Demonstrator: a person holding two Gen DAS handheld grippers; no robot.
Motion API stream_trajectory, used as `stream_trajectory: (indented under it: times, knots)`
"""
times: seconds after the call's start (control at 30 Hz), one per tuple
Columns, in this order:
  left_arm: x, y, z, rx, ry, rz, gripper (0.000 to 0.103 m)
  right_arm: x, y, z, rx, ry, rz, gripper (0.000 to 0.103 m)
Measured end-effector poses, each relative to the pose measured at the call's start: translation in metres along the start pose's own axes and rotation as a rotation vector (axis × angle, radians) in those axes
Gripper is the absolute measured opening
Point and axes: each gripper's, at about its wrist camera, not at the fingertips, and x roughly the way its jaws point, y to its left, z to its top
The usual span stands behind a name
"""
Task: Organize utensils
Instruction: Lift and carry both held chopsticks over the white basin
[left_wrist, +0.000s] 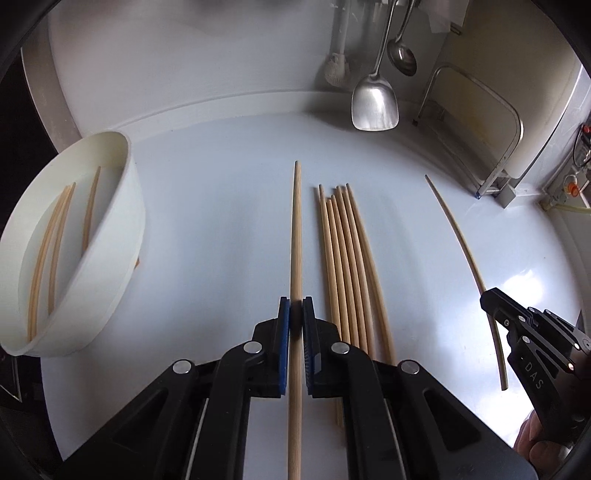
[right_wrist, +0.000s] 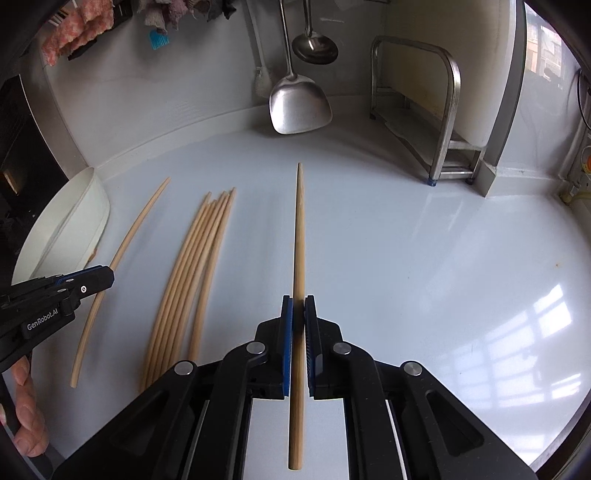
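the left gripper (left_wrist: 296, 306) has its blue pads closed tight on a single wooden chopstick (left_wrist: 295, 236), which runs lengthwise between the jaws, tip pointing away toward the back wall. the right gripper (right_wrist: 298, 304) is likewise clamped on its own chopstick (right_wrist: 298, 236), the butt end sticking out toward the camera and the narrow tip aimed ahead.

between the two grippers, a bundle of loose chopsticks (left_wrist: 345, 258) lies flat on the white counter (left_wrist: 221, 221), side by side and nearly parallel, tips fanned slightly at the far end. bare counter separates the bundle from each held stick. to the right of the right gripper the counter is open and glossy, with window reflections.

on the left edge sits a white tub (left_wrist: 122, 229), tilted, its rim near the counter's edge, with a few chopsticks (left_wrist: 55, 240) already inside. it stands well apart from the bundle.

farther back the counter meets a raised lip and the wall. a metal spatula (left_wrist: 375, 103) and a ladle (left_wrist: 402, 55) hang there, the spatula blade just above the counter. a steel rack (right_wrist: 439, 122) stands in the far right corner.
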Motion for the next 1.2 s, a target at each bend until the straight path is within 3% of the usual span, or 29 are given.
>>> stream_trajectory:
  times: [0.3,0.57,0.9,1.2]
  knots:
    - [-0.082,0.034,0.003,-0.142,-0.052,0.062,0.007,-0.043,0.044,0.034,-0.163,-0.041,0.11,0.006]
    - [-0.119,0.124,0.006,-0.257,-0.1,0.131,0.007,-0.054,0.125,0.062,-0.262,-0.054,0.206,0.006]
    - [-0.102,0.251,0.031,-0.273,-0.085,0.146,0.007,-0.018,0.266,0.091,-0.291,-0.013,0.28,0.006]
    - [-0.051,0.31,0.041,-0.257,-0.008,0.104,0.008,0.047,0.348,0.096,-0.273,0.109,0.277,0.006]
